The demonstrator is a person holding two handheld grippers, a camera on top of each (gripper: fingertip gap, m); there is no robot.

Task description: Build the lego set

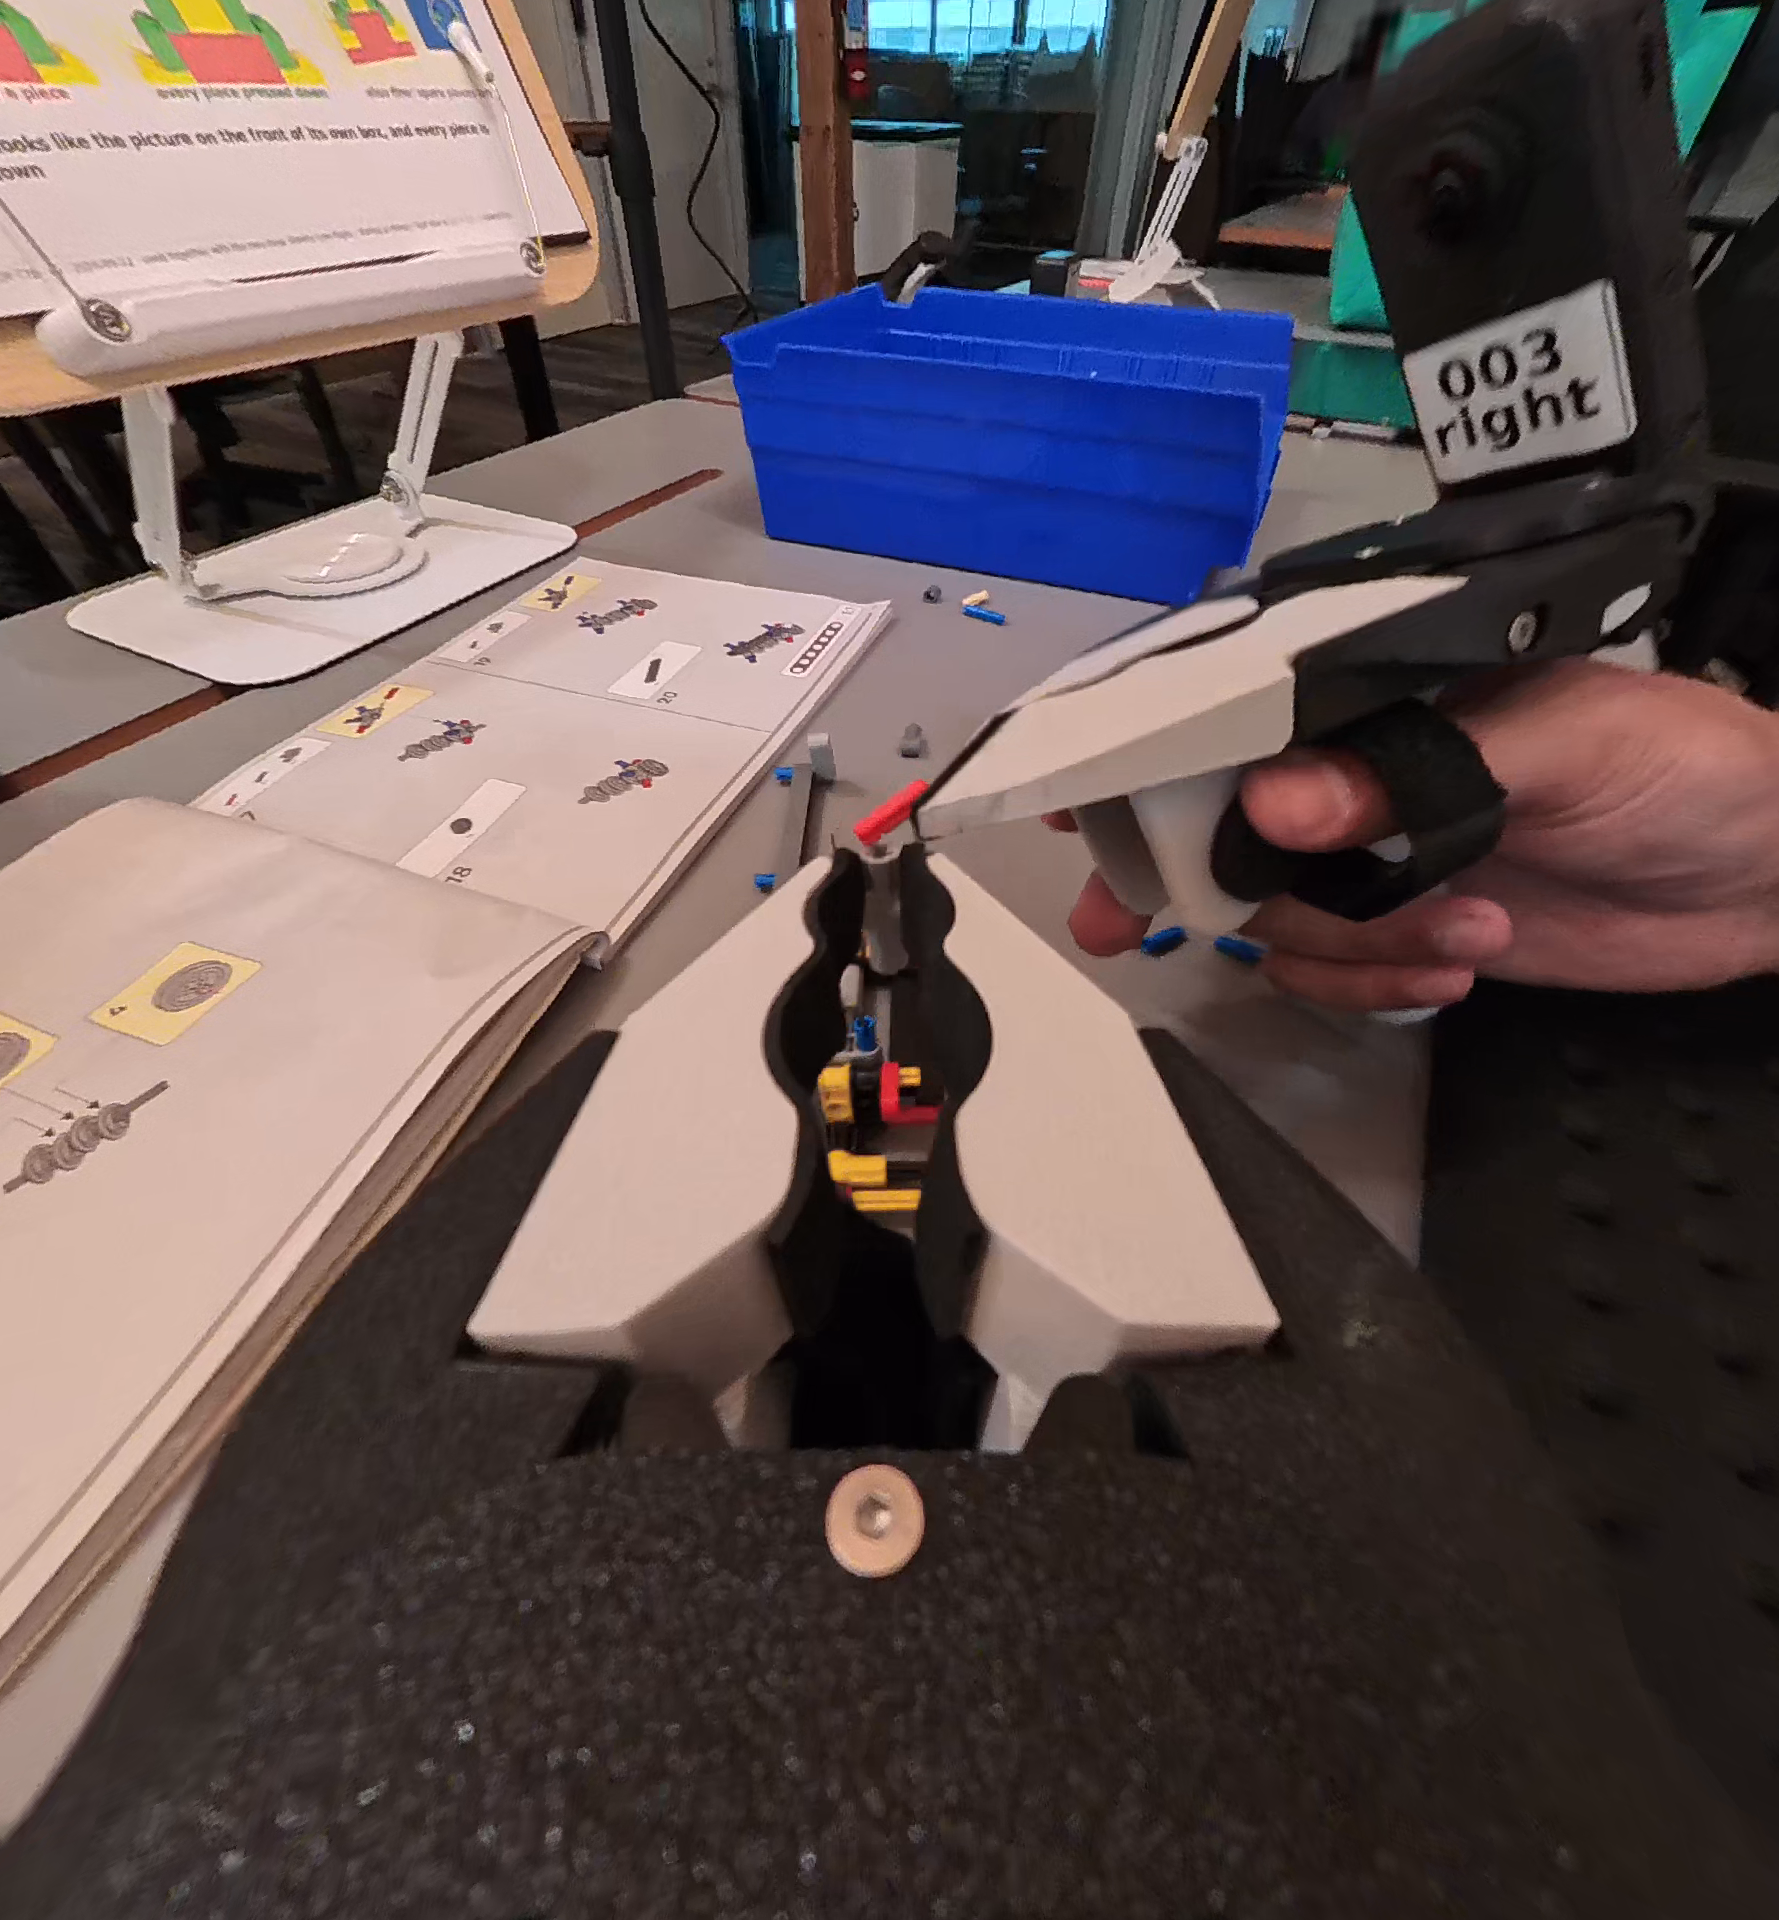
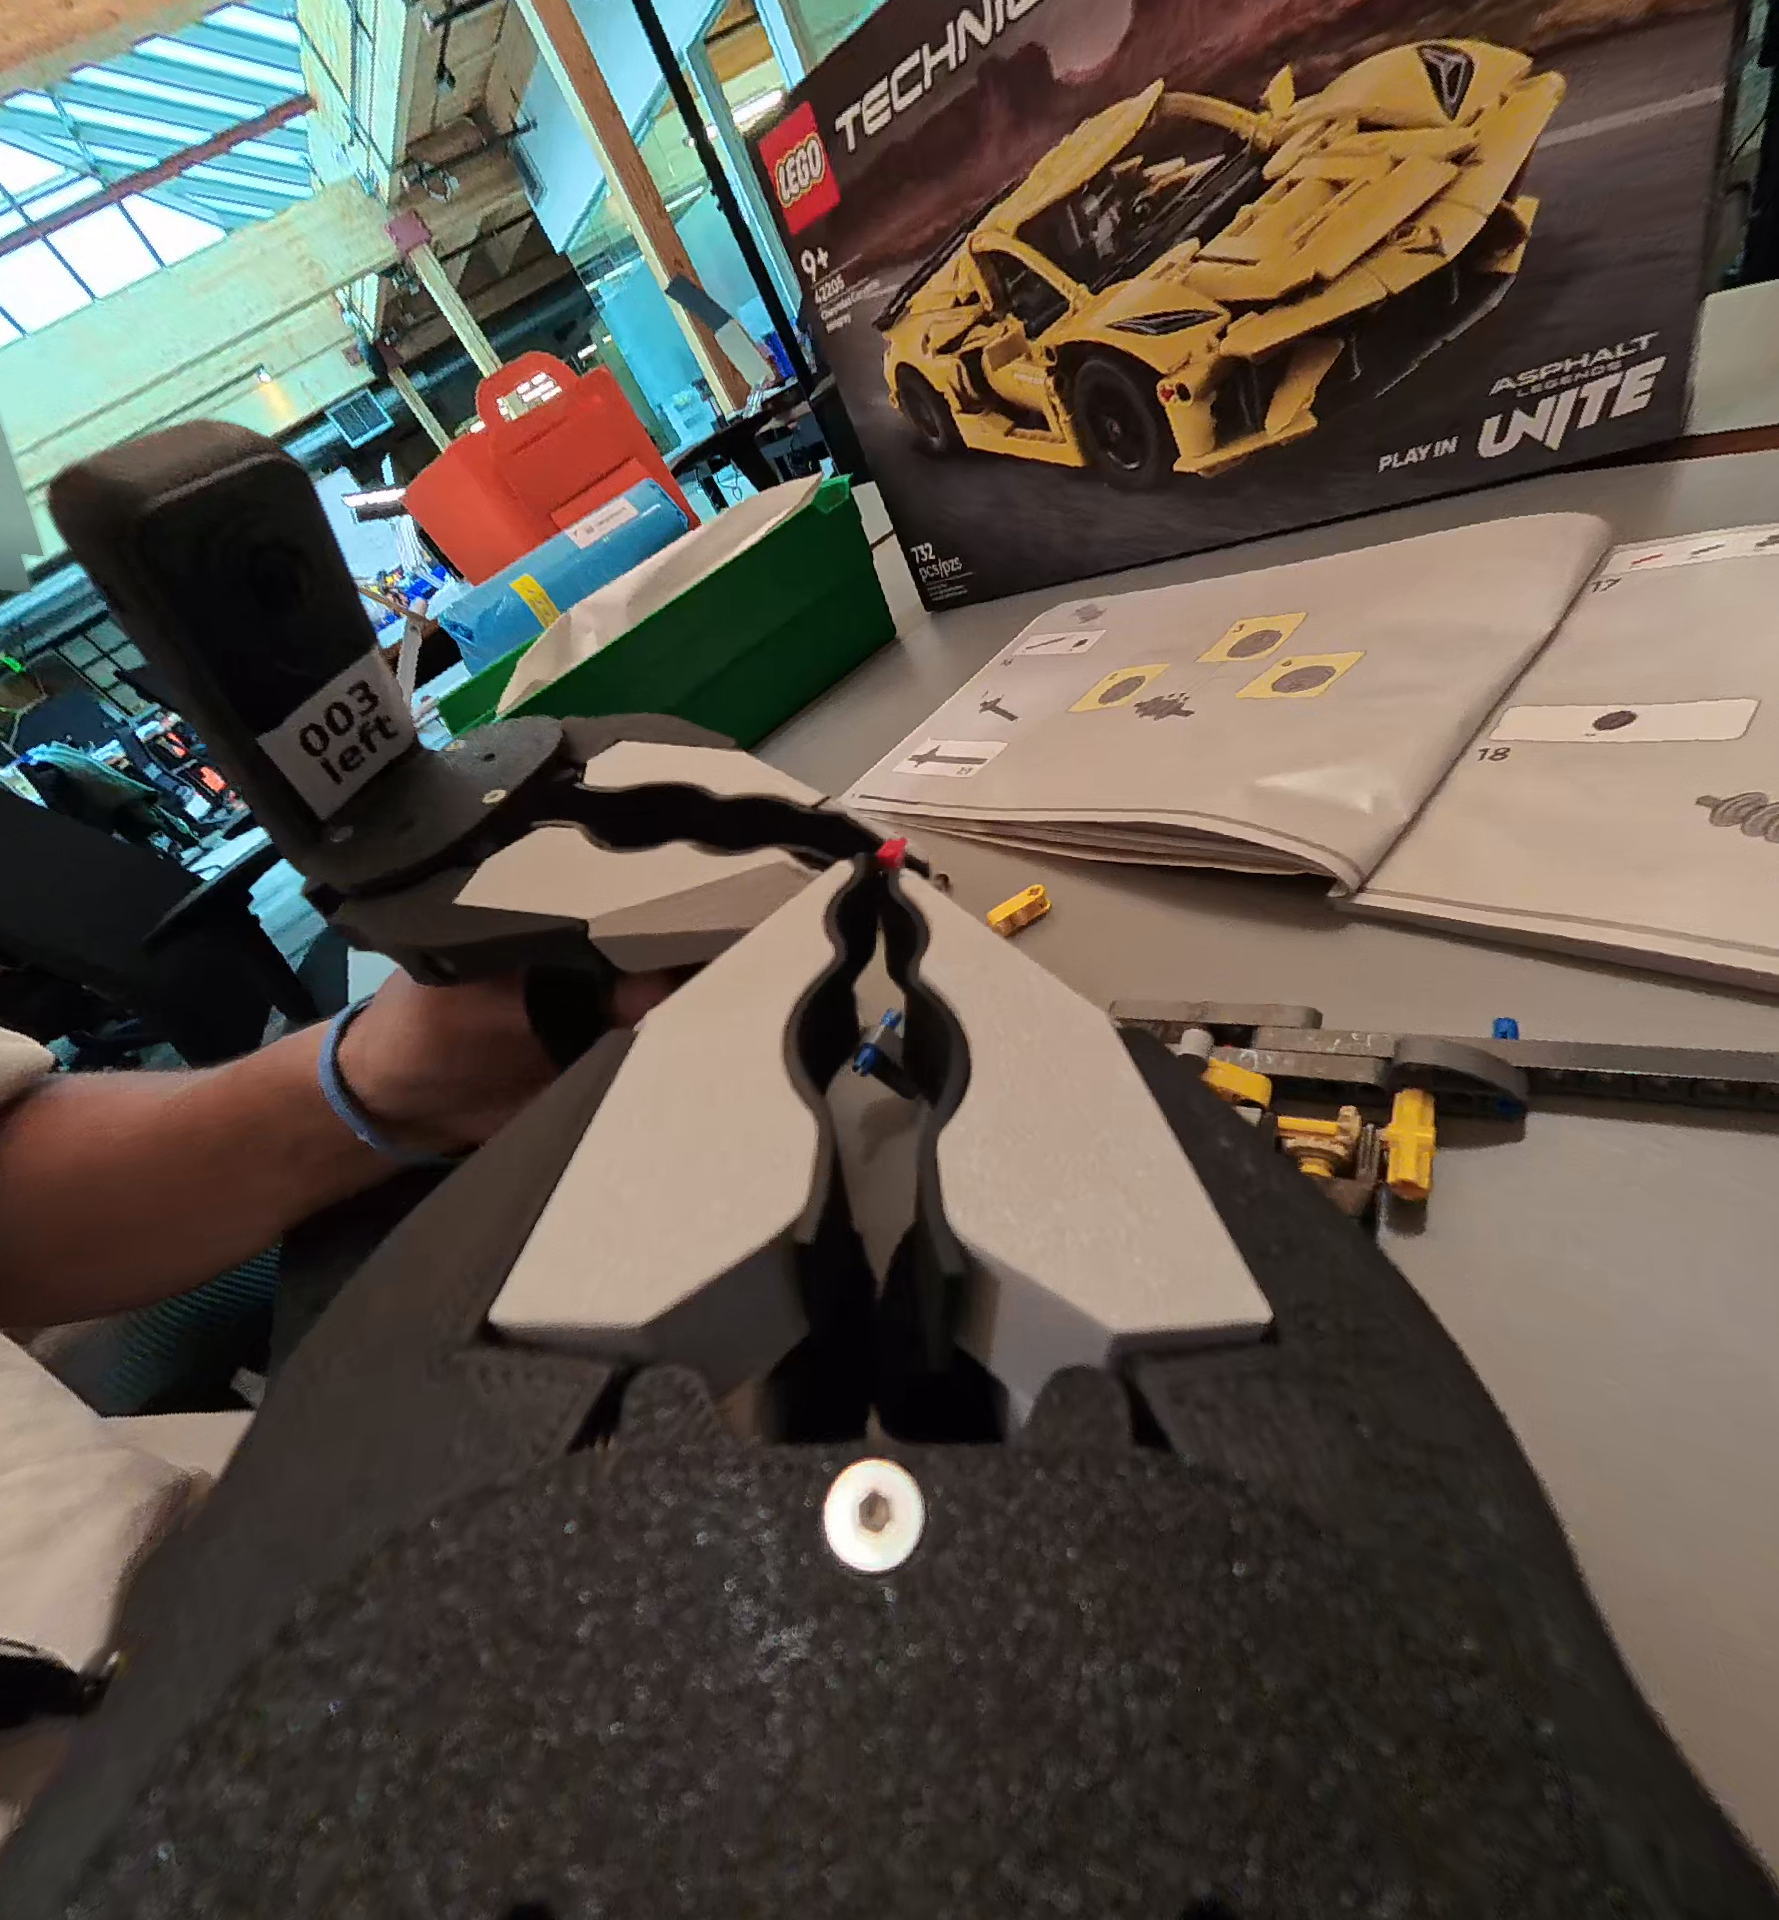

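My left gripper (image 1: 880,864) is shut on a small light-grey piece (image 1: 885,906) held upright at its tips. My right gripper (image 1: 921,818) comes in from the right, shut on a short red pin (image 1: 890,812) whose free end sits just above the grey piece's top. In the right wrist view my right gripper (image 2: 880,871) shows the red pin (image 2: 890,854) at its tips, touching the tips of the left gripper (image 2: 843,831). The part-built grey, yellow and red model (image 2: 1363,1091) lies on the table; it also shows under the left fingers (image 1: 864,1112).
An open instruction booklet (image 1: 469,769) lies left of the grippers. A blue bin (image 1: 1010,436) stands behind, with loose blue pins (image 1: 984,615) before it. A sheet stand (image 1: 241,260) is at back left. The set's box (image 2: 1228,281), a green bin (image 2: 739,644) and a yellow piece (image 2: 1018,906) show in the right wrist view. Less than 4 cm separates the two grippers' tips.
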